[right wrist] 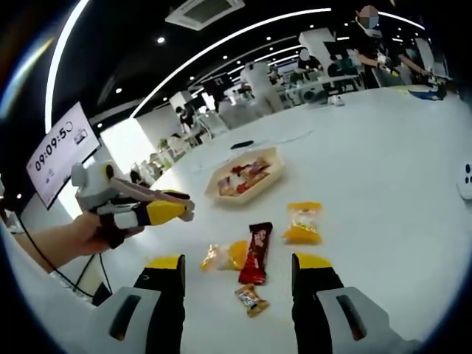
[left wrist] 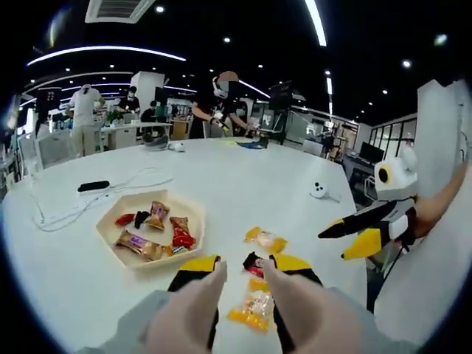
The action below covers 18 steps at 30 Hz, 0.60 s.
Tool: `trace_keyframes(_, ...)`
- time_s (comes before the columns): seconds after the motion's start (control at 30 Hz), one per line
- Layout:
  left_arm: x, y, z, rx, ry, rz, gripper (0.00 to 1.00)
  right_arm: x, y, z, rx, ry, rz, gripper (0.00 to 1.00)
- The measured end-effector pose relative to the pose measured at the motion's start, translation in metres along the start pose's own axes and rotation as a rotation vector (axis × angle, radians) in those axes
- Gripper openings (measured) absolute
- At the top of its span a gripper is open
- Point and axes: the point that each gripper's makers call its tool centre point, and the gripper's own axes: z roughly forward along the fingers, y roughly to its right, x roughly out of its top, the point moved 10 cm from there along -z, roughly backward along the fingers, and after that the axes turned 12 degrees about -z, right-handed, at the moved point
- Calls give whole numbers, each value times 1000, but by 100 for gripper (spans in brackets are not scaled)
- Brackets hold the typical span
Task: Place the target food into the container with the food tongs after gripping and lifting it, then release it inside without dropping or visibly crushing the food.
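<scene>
While I hold both tools over the white table (left wrist: 243,177), my left gripper (left wrist: 243,274) hangs low with its yellow-tipped jaws spread, gripping nothing. Between and just beyond those tips lie a dark red snack bar (left wrist: 254,264) and, nearer to me, an orange-yellow sweet packet (left wrist: 252,308). A second yellow packet (left wrist: 266,239) rests a little further out on the bare tabletop. To the left of it sits the shallow cream tray (left wrist: 118,247), the container, already holding several wrapped sweets (left wrist: 151,230). My right gripper (left wrist: 363,234) shows at the right edge of the left gripper view, raised off the table, jaws parted.

From the right gripper view, my right gripper (right wrist: 237,262) has its jaws wide apart and empty. The red snack bar (right wrist: 255,254) lies lengthwise between them, a small wrapped sweet (right wrist: 251,299) just nearer to me, a yellow packet (right wrist: 226,256) touching the bar's left side, and another yellow packet (right wrist: 303,223) apart to the right. The tray (right wrist: 274,175) lies well beyond them. My left gripper (right wrist: 177,208) comes in from the left, held by my hand (right wrist: 99,230), above the table; I cannot tell its jaws from here.
</scene>
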Motion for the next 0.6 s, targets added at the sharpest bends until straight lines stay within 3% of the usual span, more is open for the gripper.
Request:
trace_keyframes(0.3,-5,-1,7,-30,-43,-36,26,0,1,1,0,-2,-4,61)
trace_keyframes(0.6,-14,3,8,-60,-80,-17,26,-3,-2,2,17,-27,-25,60)
